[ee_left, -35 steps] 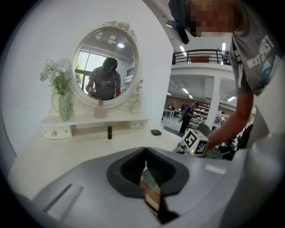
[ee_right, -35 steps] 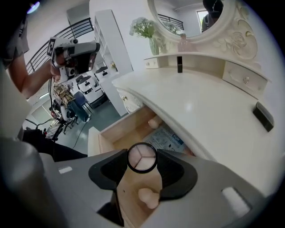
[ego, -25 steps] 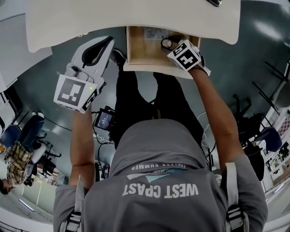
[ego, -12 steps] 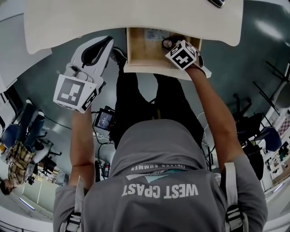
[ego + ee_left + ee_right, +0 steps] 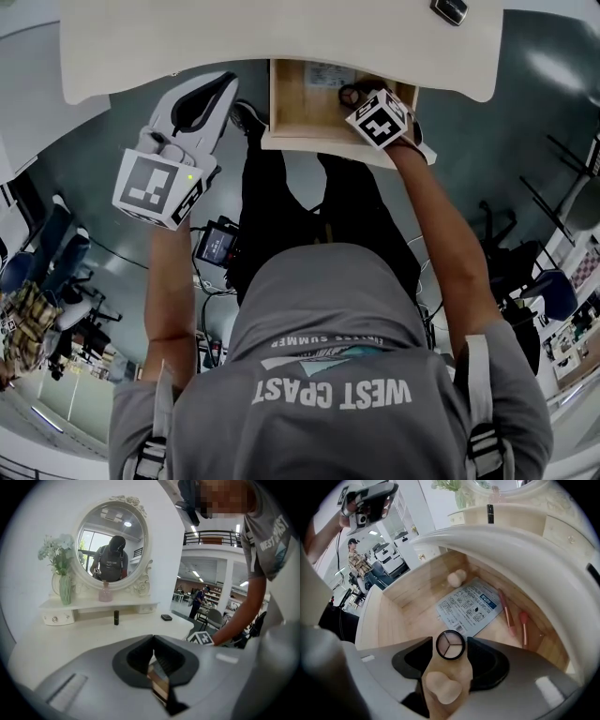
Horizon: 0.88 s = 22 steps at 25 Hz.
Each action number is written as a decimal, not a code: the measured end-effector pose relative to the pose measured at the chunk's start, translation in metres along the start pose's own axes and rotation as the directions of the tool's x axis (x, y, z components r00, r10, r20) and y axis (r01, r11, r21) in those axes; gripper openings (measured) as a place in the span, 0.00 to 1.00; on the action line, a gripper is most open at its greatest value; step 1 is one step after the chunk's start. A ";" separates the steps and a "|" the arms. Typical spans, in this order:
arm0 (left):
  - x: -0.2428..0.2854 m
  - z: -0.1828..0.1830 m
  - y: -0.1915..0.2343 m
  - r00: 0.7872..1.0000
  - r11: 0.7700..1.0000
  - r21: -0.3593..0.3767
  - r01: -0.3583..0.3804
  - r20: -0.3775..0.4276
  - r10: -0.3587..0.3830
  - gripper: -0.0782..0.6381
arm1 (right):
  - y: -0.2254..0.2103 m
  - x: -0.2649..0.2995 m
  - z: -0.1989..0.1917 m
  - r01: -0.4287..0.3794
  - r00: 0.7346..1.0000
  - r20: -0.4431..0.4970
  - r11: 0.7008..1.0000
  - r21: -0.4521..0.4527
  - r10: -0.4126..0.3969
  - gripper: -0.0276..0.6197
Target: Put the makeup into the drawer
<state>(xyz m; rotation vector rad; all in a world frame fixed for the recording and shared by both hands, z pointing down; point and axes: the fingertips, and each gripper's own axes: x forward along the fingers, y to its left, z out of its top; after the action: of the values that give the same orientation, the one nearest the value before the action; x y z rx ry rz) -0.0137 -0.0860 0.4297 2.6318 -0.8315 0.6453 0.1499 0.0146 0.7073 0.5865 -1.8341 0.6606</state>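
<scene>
Right gripper view: your right gripper (image 5: 450,641) points down into the drawer (image 5: 393,616), jaws spread and just opening. The round compact (image 5: 450,645) lies flat directly between them.

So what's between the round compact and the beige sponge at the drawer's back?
A blue-and-white printed packet lies flat between the compact and the sponge, shown in the right gripper view.
</scene>
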 end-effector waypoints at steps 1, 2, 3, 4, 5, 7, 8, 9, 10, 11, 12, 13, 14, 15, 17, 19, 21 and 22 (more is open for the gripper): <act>-0.002 0.001 0.000 1.000 1.000 0.002 -0.006 0.004 0.006 0.11 | 0.001 -0.003 0.000 0.003 1.000 0.004 1.000 -0.005 -0.003 0.41; -0.005 0.003 0.000 1.000 1.000 0.003 -0.014 0.009 0.014 0.11 | 0.003 -0.006 0.001 0.005 1.000 0.010 1.000 -0.012 -0.005 0.42; -0.009 0.006 0.001 1.000 1.000 0.005 -0.023 0.016 0.023 0.11 | 0.004 -0.011 0.003 0.009 1.000 0.019 1.000 -0.020 -0.009 0.41; -0.014 0.009 0.003 0.999 0.999 0.006 -0.033 0.023 0.033 0.11 | 0.007 -0.017 0.008 0.015 0.999 0.028 1.000 -0.027 -0.014 0.41; -0.020 0.012 0.007 0.999 0.999 0.007 -0.042 0.031 0.041 0.11 | 0.011 -0.024 0.015 0.023 0.999 0.040 0.999 -0.033 -0.021 0.41; -0.034 0.018 0.013 0.997 0.998 0.009 -0.058 0.043 0.057 0.11 | 0.021 -0.042 0.031 0.041 0.997 0.073 0.998 -0.041 -0.038 0.40; -0.041 0.020 0.016 0.997 0.998 0.010 -0.066 0.049 0.066 0.11 | 0.026 -0.052 0.039 0.049 0.995 0.094 0.998 -0.043 -0.045 0.39; -0.048 0.022 0.017 0.996 0.997 0.012 -0.075 0.056 0.075 0.11 | 0.031 -0.062 0.047 0.054 0.992 0.116 0.998 -0.041 -0.049 0.38; -0.055 0.024 0.018 0.995 0.996 0.014 -0.085 0.062 0.084 0.11 | 0.037 -0.072 0.055 0.054 0.989 0.141 0.998 -0.037 -0.048 0.35; -0.062 0.026 0.018 0.993 0.995 0.016 -0.095 0.069 0.094 0.11 | 0.043 -0.084 0.064 0.045 0.985 0.170 0.998 -0.031 -0.039 0.29; -0.068 0.029 0.018 0.992 0.994 0.018 -0.104 0.075 0.103 0.11 | 0.050 -0.096 0.074 0.030 0.978 0.207 0.999 -0.025 -0.024 0.23; -0.075 0.032 0.016 0.990 0.993 0.019 -0.114 0.082 0.112 0.11 | 0.056 -0.111 0.085 0.010 0.969 0.249 1.000 -0.018 -0.006 0.15; -0.082 0.036 0.015 0.989 0.992 0.019 -0.123 0.087 0.121 0.11 | 0.062 -0.126 0.097 -0.007 0.956 0.293 1.000 -0.012 0.010 0.07; -0.089 0.040 0.013 0.987 0.991 0.018 -0.132 0.093 0.130 0.11 | 0.067 -0.143 0.109 -0.020 0.942 0.336 1.000 -0.011 0.023 0.05; -0.104 0.048 0.008 0.983 0.988 0.020 -0.151 0.107 0.148 0.11 | 0.074 -0.178 0.132 -0.027 0.910 0.413 0.999 -0.023 0.034 0.05; -0.119 0.059 0.002 0.978 0.985 0.027 -0.172 0.127 0.167 0.11 | 0.078 -0.217 0.156 -0.013 0.871 0.490 0.999 -0.041 0.032 0.04; -0.136 0.072 -0.006 0.972 0.981 0.033 -0.192 0.147 0.186 0.11 | 0.080 -0.261 0.175 0.020 0.829 0.558 0.998 -0.059 0.016 0.04; -0.145 0.077 -0.011 0.969 0.979 0.035 -0.202 0.156 0.194 0.11 | 0.081 -0.282 0.183 0.045 0.810 0.587 0.997 -0.068 0.004 0.04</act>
<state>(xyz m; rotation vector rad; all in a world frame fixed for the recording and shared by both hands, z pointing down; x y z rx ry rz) -0.0877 -0.0425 0.2896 2.6921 -1.1487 0.5248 0.0661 -0.0268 0.3743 0.8216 -2.4156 0.4059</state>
